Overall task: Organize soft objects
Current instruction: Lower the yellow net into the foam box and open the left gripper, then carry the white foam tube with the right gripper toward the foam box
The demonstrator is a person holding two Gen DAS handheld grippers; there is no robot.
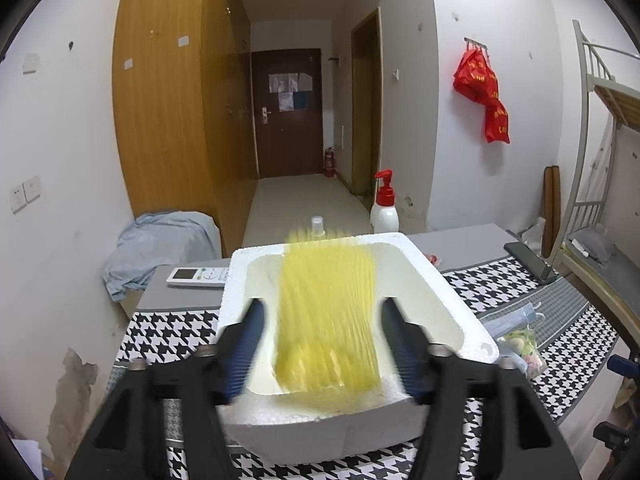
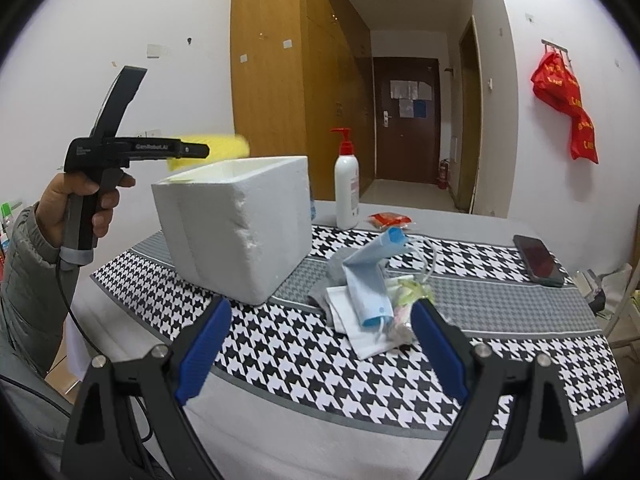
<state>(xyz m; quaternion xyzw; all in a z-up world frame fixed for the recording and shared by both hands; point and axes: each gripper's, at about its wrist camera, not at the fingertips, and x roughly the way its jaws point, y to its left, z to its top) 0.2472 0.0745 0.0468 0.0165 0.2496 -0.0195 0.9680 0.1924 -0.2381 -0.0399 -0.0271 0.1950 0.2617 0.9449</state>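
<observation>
The yellow sponge (image 1: pixel 328 312) appeared as a vertical motion smear over the mouth of the foam box (image 1: pixel 452 304), lower centre of the left wrist view; it was judged to be dropping into the box, though the blur hid its exact shape and whether it had landed. In the right wrist view the sponge sat at the box's upper left rim, just ahead of the left gripper (image 2: pixel 200 151).

Risks noted. The sponge was light and could bounce or catch on the rim and tip out onto the surface (image 2: pixel 280 352). The box was light foam standing near the surface's left edge; a knock from either gripper could shift or topple it. The remaining soft items, a heap of blue masks (image 2: pixel 370 280) with a small clear packet under it, lay at centre right; tangled ear loops could drag neighbours along when one was lifted. A phone (image 2: pixel 538 260) at the right edge and a pump bottle (image 2: pixel 347 188) behind the box stood well apart from the pile, but a wide sweep could strike them.

Fingers. The left gripper (image 1: pixel 322 344) had its fingers spread, one on each side of the sponge smear with visible gaps, pressing nothing. The right gripper (image 2: pixel 320 344) hovered low over the surface, fingers spread wide and empty, the pile just beyond its right finger, untouched.
</observation>
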